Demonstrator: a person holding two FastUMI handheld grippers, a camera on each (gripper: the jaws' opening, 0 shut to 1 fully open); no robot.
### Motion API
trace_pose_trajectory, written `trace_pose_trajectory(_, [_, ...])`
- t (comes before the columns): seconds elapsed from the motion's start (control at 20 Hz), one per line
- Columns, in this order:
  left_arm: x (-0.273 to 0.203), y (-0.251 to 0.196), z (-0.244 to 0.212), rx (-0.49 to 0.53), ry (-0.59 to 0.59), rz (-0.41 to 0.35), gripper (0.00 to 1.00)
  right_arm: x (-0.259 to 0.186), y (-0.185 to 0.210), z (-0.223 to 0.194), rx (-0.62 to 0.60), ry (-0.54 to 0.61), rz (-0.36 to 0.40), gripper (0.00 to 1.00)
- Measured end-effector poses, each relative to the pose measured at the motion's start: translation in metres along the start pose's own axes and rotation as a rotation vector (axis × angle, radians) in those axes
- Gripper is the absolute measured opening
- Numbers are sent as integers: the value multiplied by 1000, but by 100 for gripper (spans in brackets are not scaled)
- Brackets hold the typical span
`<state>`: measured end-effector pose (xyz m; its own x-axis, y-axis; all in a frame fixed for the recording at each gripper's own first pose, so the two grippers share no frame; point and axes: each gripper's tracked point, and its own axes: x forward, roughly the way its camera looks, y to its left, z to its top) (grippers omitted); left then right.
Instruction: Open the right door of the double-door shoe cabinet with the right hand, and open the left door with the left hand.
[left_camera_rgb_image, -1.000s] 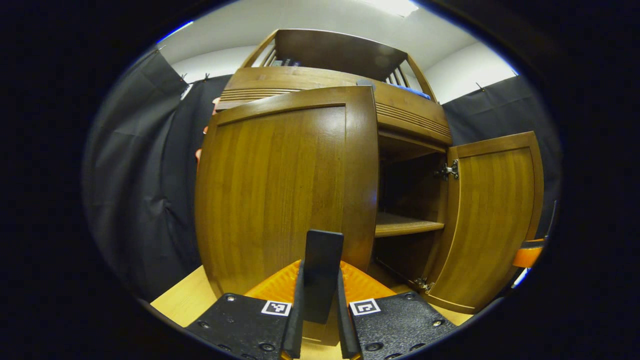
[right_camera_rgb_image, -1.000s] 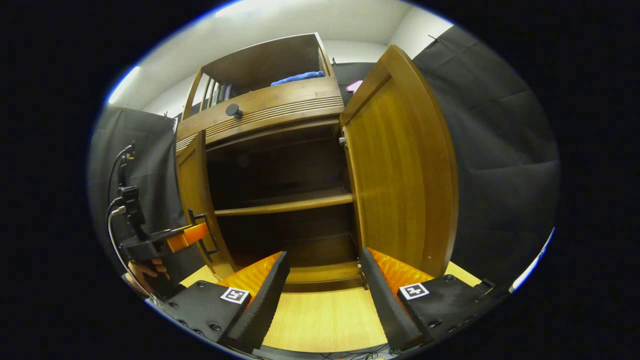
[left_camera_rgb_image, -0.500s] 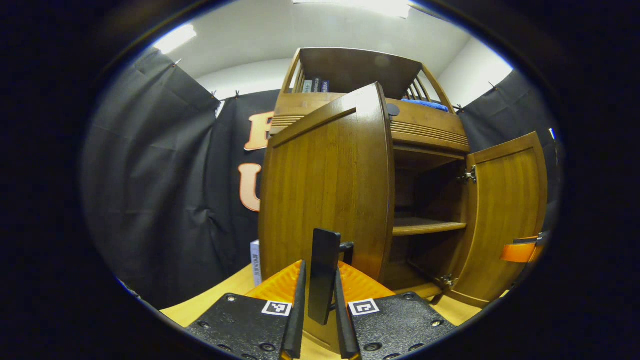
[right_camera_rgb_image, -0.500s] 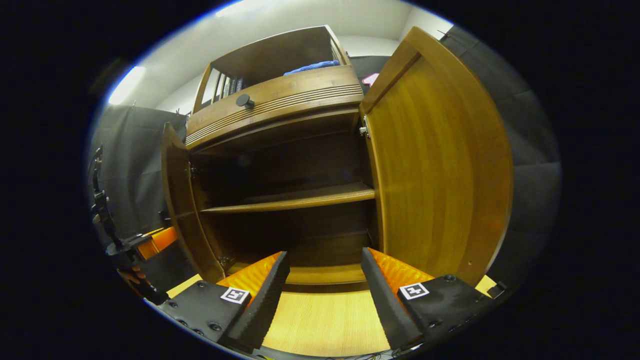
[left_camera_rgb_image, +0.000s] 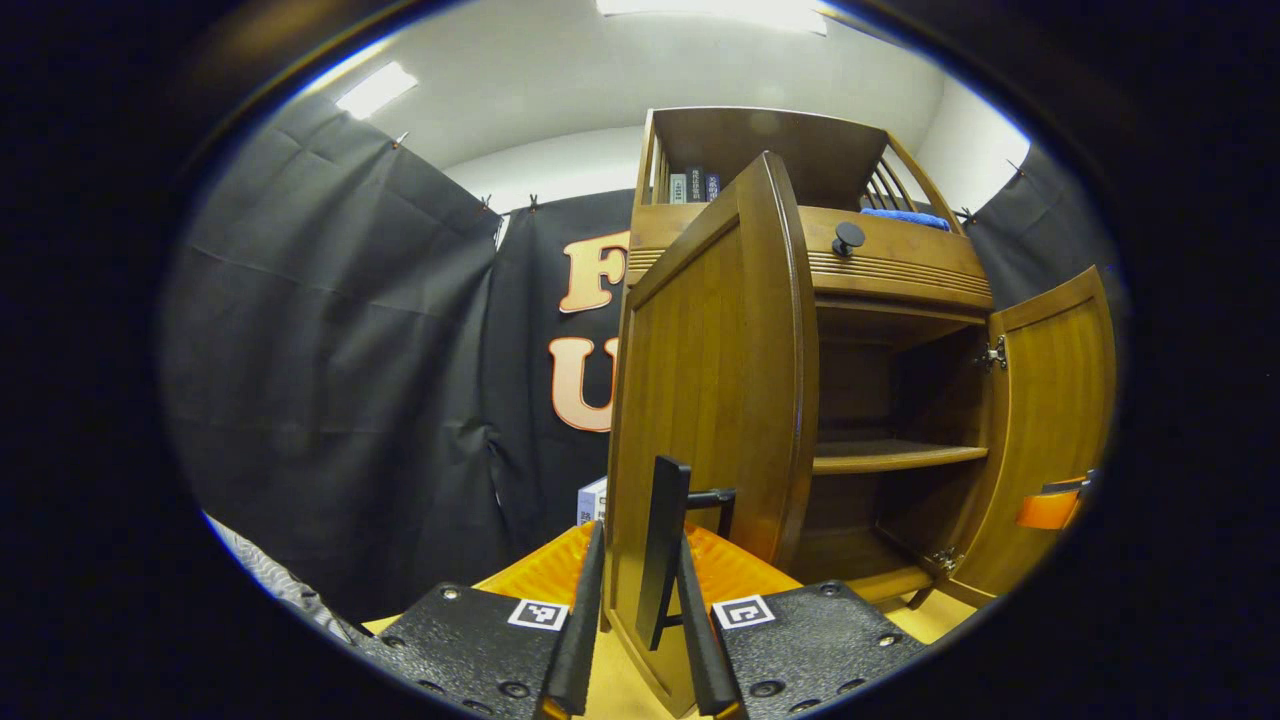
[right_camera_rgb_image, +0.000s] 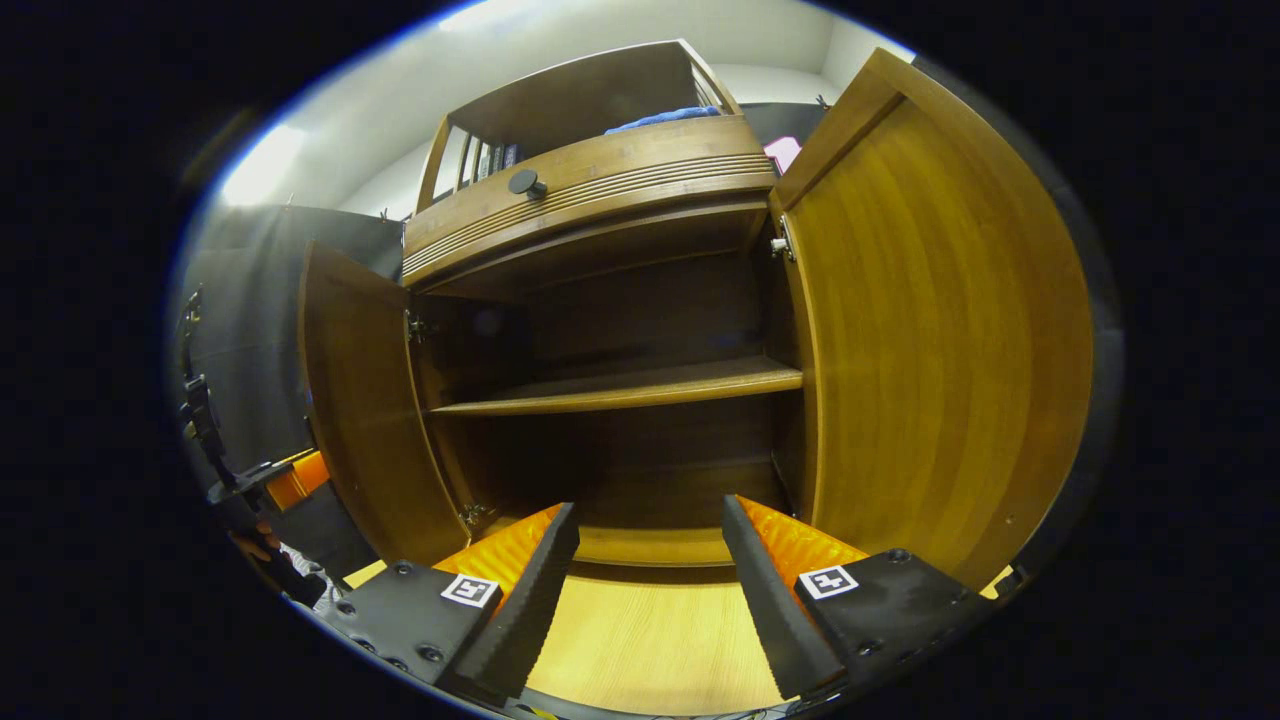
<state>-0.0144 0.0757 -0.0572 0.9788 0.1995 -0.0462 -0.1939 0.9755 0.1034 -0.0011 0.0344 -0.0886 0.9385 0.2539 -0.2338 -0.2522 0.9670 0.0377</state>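
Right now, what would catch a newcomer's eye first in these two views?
The wooden shoe cabinet stands wide open, its dark inside and single shelf bare in the right gripper view. The left tongs grip the dark handle of the left door, swung out edge-on. The right tongs hang open before the right door.

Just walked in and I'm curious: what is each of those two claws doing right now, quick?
Left gripper: closed on the black bar handle of the brown wooden left door.
Right gripper: open, holding nothing.
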Motion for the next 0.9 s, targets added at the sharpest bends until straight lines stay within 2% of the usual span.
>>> trace_pose_trajectory(0.15, [-2, 25, 1, 1, 1, 67, 42, 5, 8, 0, 2, -5, 22, 100])
trace_pose_trajectory(0.2, [-3, 29, 1, -4, 3, 70, 41, 5, 9, -1, -1, -4, 27, 100])
trace_pose_trajectory(0.25, [-4, 29, 3, -6, -10, 53, 37, 6, 10, -1, -4, -2, 29, 87])
trace_pose_trajectory(0.35, [1, 31, 4, 25, -35, 12, 29, 8, 8, -4, -7, 5, 27, 87])
trace_pose_trajectory(0.45, [7, 38, 4, 24, -40, -33, 29, 8, 7, -4, -1, 9, 28, 87])
trace_pose_trajectory(0.55, [9, 49, 3, 10, -36, -75, 30, 8, 6, -4, 5, 9, 24, 92])
trace_pose_trajectory(0.65, [10, 69, 4, -8, -39, -107, 38, 7, 4, -5, 14, 10, 22, 96])
trace_pose_trajectory(0.7, [11, 74, 3, -22, -40, -127, 33, 7, 5, -6, 22, 11, 26, 98])
trace_pose_trajectory(0.75, [13, 78, 4, -27, -37, -144, 39, 5, 6, -6, 30, 10, 30, 100])
trace_pose_trajectory(0.8, [14, 80, 3, -31, -32, -167, 33, 4, 6, -6, 33, 7, 30, 94])
trace_pose_trajectory(0.9, [18, 89, 3, -51, -26, -216, 34, 3, 2, -5, 33, 4, 19, 94])
